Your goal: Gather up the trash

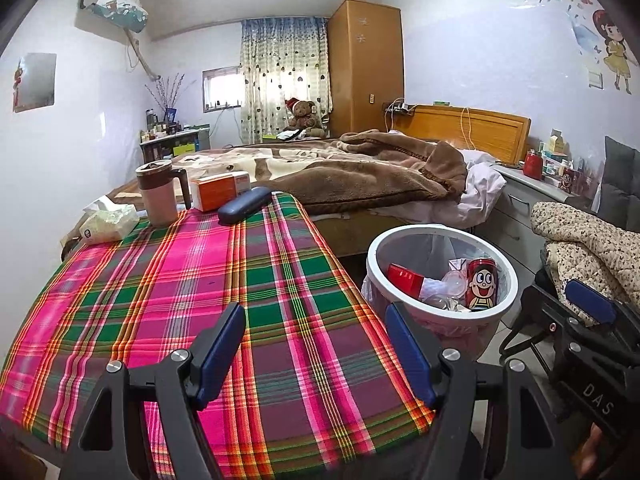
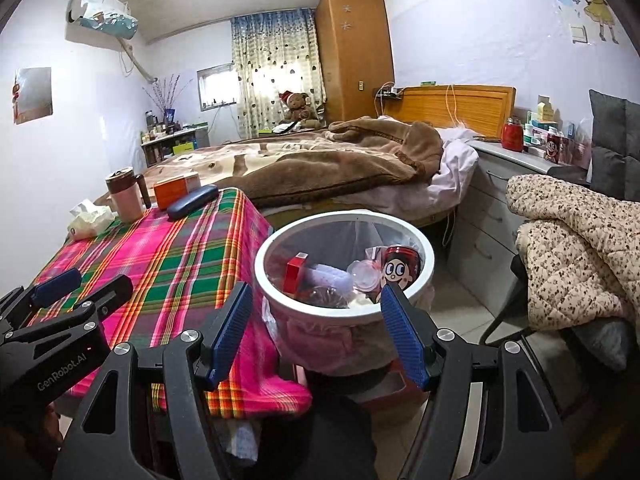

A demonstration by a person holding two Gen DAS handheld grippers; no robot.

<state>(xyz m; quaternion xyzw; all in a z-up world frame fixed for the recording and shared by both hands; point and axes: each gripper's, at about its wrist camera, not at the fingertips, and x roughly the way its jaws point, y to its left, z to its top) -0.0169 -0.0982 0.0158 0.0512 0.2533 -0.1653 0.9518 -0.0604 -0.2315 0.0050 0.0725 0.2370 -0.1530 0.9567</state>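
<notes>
Beside the desk [image 1: 240, 280], right of it, the bin [image 2: 420, 248] already holds a red can [image 1: 482, 284] and wrappers; our left fingers [image 1: 224, 344] and right fingers [image 2: 404, 332] stand released, empty; we judge little remains.

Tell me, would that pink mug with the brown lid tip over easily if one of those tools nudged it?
Possibly. The mug stands tall and narrow on a soft tablecloth, so a high push might topple it. Its side handle probably stops it rolling far. Its weight can't be judged; the contents are hidden.
</notes>
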